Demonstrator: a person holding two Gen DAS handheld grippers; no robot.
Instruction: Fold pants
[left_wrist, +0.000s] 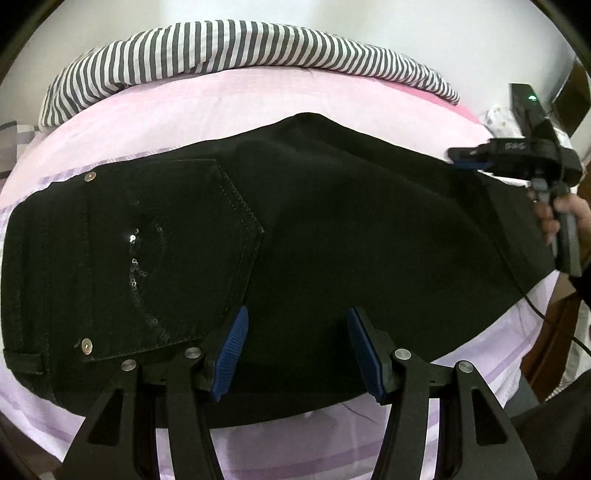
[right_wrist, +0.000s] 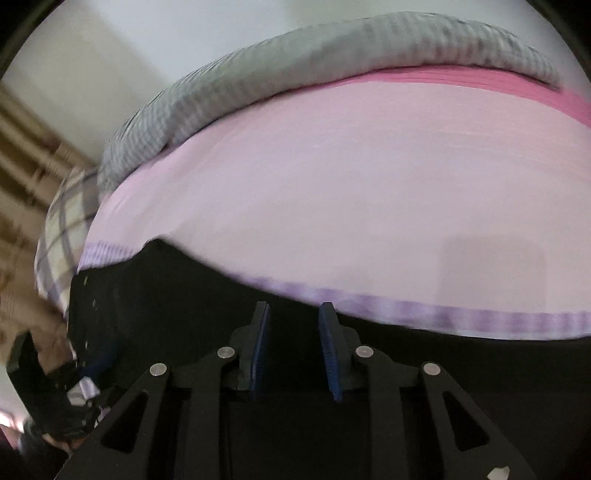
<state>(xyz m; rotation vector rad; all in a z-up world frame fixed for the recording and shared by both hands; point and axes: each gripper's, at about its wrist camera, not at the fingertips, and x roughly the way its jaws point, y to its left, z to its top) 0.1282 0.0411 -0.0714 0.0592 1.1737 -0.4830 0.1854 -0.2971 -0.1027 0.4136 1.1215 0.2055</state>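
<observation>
Left wrist view: black pants (left_wrist: 314, 229) lie flat on the pink bed (left_wrist: 221, 103), long axis running left-right, waistband & sequin pocket (left_wrist: 159, 258) at the left end, legs already doubled into 1 wide band. Left gripper (left_wrist: 297, 354) hangs released over the near edge at mid-length, nothing betw. its pads. Right gripper (left_wrist: 467, 157) sits at the far right end, above the leg end; can't tell its jaws here.

Right wrist view: blurred. Right gripper (right_wrist: 293, 350) has its jaws parted, no cloth betw. them; pants (right_wrist: 177, 295) spread below & to the left. Judgement: right hand is nearer the leg end, so it suits the next fold toward the waistband.
</observation>
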